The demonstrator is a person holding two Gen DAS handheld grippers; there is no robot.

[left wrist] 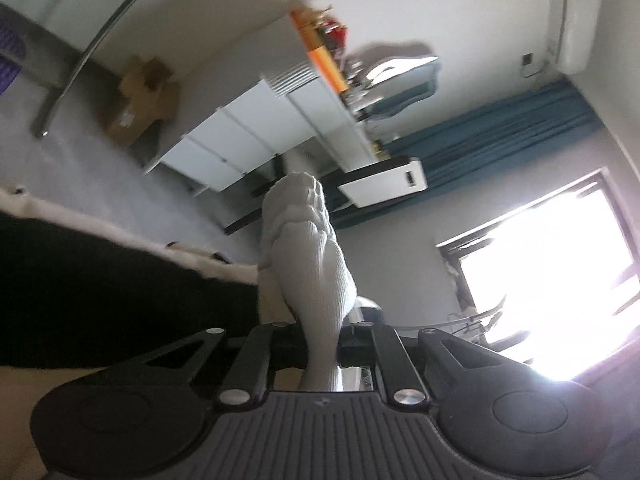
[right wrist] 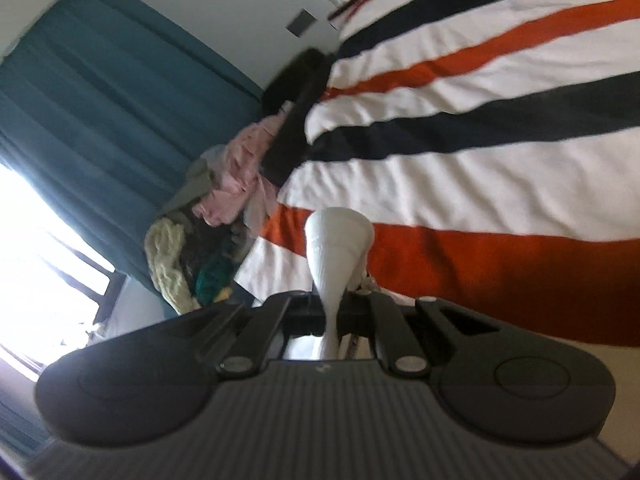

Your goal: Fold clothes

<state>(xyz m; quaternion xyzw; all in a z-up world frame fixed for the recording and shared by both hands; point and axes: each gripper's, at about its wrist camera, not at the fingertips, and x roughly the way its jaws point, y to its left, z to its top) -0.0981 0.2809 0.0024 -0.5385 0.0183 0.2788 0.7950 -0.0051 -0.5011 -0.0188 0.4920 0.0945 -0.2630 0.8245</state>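
A white ribbed garment (left wrist: pixel 308 264) sticks up bunched between the fingers of my left gripper (left wrist: pixel 320 344), which is shut on it and held tilted in the air. In the right wrist view a white ribbed piece of cloth (right wrist: pixel 336 252) flares out above my right gripper (right wrist: pixel 330 320), whose jaws are shut on its narrow part. I cannot tell whether both grippers hold the same garment. A pile of clothes (right wrist: pixel 212 220) in pink, cream, green and dark colours lies at the edge of the striped bedspread (right wrist: pixel 480 168).
A black cloth (left wrist: pixel 100 288) fills the left of the left wrist view. Beyond stand white drawers (left wrist: pixel 256 136), a cardboard box (left wrist: pixel 140 100), a teal curtain (left wrist: pixel 500 132) and a bright window (left wrist: pixel 552 272). A dark garment (right wrist: pixel 296 112) lies on the bed's edge.
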